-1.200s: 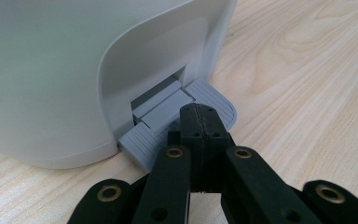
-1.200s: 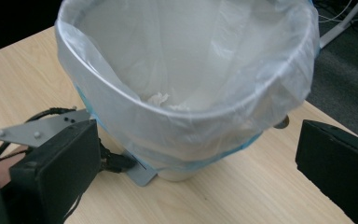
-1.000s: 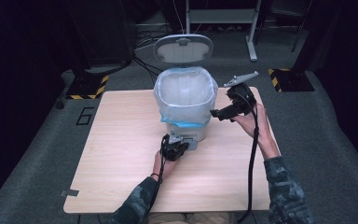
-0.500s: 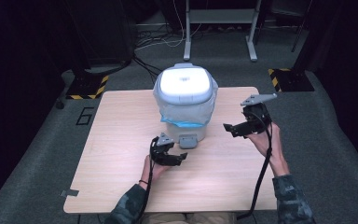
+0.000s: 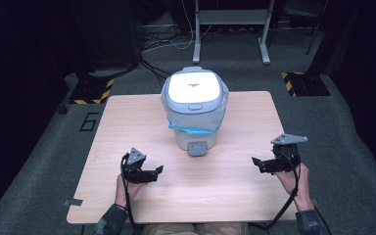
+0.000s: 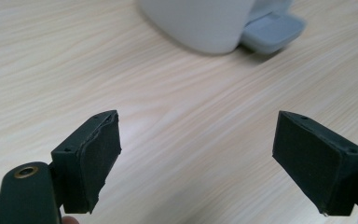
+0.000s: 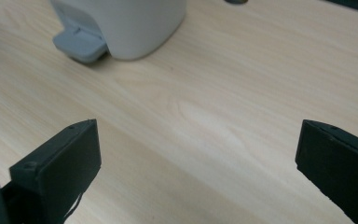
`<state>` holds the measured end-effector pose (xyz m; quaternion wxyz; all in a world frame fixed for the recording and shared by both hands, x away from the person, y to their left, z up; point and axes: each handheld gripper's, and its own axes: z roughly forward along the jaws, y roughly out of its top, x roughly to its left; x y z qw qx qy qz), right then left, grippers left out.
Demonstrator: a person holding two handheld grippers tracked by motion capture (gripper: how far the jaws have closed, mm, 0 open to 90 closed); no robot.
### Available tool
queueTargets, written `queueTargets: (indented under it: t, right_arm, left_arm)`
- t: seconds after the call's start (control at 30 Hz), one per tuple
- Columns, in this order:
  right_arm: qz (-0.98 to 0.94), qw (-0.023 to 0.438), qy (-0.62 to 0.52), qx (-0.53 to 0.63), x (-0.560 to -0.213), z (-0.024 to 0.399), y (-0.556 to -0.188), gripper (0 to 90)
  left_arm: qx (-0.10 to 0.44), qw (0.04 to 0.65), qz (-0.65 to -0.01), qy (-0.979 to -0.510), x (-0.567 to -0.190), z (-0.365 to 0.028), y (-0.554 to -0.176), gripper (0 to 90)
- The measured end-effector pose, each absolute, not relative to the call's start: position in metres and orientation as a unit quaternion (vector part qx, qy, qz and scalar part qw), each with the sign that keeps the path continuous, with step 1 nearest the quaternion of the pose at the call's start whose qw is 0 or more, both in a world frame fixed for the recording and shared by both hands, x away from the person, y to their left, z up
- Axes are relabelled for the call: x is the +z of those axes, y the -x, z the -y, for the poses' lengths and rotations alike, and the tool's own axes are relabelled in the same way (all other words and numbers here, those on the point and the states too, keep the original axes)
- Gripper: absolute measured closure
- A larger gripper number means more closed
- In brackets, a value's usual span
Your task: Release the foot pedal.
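Near the front edge of the table [image 5: 127, 127], the left gripper [image 5: 152, 173] is low over the wood, its jaws spread wide with nothing between them. The right gripper [image 5: 257, 163] is at the near right (a grey plate sits on top), also wide open and empty. Farther back, at the middle, stands a white bin [image 5: 196, 110], lid shut, a blue-edged bag around its rim and a grey pedal [image 5: 197, 148] at its near foot.

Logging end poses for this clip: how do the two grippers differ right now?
The left gripper sits over the table, near the bin; the right gripper hangs at the table's right edge, farther from the bin. The right one's grey plate stands out more. Both are open, empty and point inward.
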<state>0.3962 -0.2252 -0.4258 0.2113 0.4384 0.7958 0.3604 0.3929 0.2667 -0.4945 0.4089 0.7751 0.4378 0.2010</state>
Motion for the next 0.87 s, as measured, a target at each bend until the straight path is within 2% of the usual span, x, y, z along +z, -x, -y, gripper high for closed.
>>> queueTargets:
  t: [0.43, 0.87]
  right_arm:
    - [-0.791, 0.190, -0.478, 0.331, -0.500, 0.237, -0.372, 0.0]
    - [-0.798, 0.190, -0.472, 0.323, -0.527, 0.236, -0.371, 0.0]
  left_arm:
    - [0.217, 0.365, -0.499, -0.756, -0.522, -0.325, -0.378, 14.4]
    - [0.224, 0.337, -0.506, -0.762, -0.530, -0.326, -0.377, 13.5]
